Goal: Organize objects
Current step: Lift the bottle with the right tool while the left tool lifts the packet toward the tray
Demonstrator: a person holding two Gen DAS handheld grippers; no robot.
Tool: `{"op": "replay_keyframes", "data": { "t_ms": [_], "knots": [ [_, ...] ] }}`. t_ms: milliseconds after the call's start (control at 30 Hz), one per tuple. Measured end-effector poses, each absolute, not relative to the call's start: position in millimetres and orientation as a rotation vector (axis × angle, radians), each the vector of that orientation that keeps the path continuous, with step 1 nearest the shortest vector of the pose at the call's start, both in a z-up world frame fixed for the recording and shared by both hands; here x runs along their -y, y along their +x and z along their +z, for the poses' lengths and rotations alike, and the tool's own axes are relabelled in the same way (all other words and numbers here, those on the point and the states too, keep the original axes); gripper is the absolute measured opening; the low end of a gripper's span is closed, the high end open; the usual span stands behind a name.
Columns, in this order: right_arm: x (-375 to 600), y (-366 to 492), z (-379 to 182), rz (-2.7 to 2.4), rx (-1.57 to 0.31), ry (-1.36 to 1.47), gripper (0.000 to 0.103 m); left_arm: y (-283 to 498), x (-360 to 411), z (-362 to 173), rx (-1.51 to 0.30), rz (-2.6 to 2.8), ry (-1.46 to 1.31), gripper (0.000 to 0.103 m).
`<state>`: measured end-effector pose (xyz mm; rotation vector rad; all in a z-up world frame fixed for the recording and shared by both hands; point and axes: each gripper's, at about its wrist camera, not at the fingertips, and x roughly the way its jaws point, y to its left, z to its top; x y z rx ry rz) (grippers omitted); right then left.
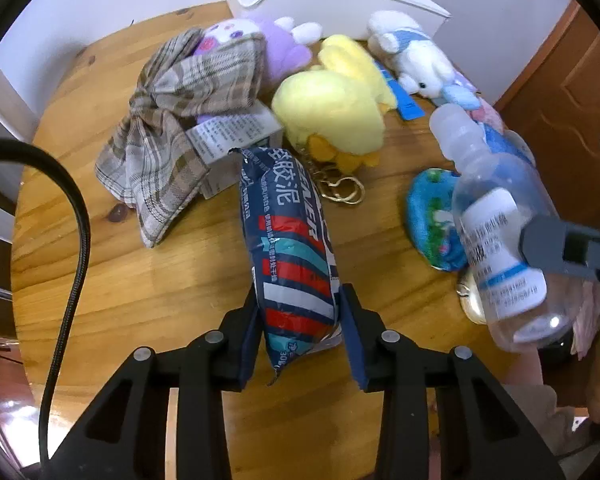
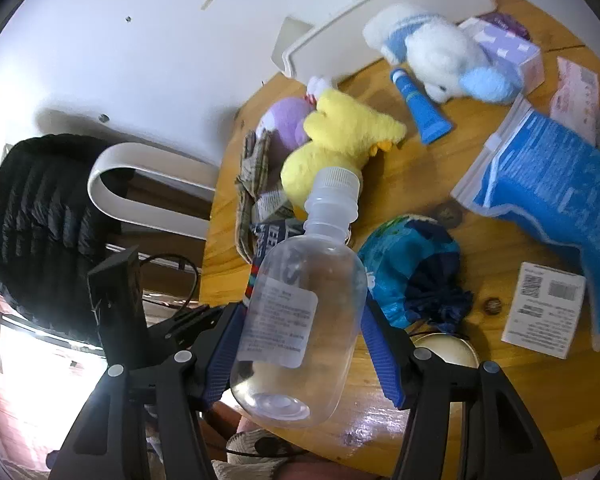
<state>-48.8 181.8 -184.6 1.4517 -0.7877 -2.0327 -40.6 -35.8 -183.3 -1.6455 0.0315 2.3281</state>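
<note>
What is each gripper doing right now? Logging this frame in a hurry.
Left gripper: shut on the striped packet.
Right gripper: shut on the clear plastic bottle.

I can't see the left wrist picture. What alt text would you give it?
The left gripper has its jaws shut on a blue, red and white striped packet above a round wooden table. Beyond lie a plaid cloth and plush toys; at right a clear bottle is held up.
</note>
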Motion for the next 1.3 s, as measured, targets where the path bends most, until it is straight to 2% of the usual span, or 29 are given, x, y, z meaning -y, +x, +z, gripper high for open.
{"op": "replay_keyframes", "data": {
  "t_ms": [167,333,600,733,1067,1300],
  "knots": [
    [-192,-46,-165,-2.050,0.814,1.392,0.061,-27,35,-139,-0.058,2.377,-1.538,0.038],
    [-208,-51,-126,-2.098,0.799,1.297,0.061,-29,31,-66,-0.061,2.476,-1.357,0.038],
    [-233,-87,-26,-2.314,0.588,1.103,0.061,-58,22,49,-0.201,2.620,-1.077,0.038],
    [-246,-117,22,-2.453,0.475,1.023,0.061,-89,7,86,-0.232,2.677,-0.999,0.039],
    [-276,-215,89,-2.743,0.245,0.969,0.061,-201,-5,133,-0.146,2.789,-1.002,0.039],
    [-275,-299,76,-2.840,0.053,1.038,0.061,-299,-20,107,-0.080,2.808,-1.077,0.039]
  ]
}}
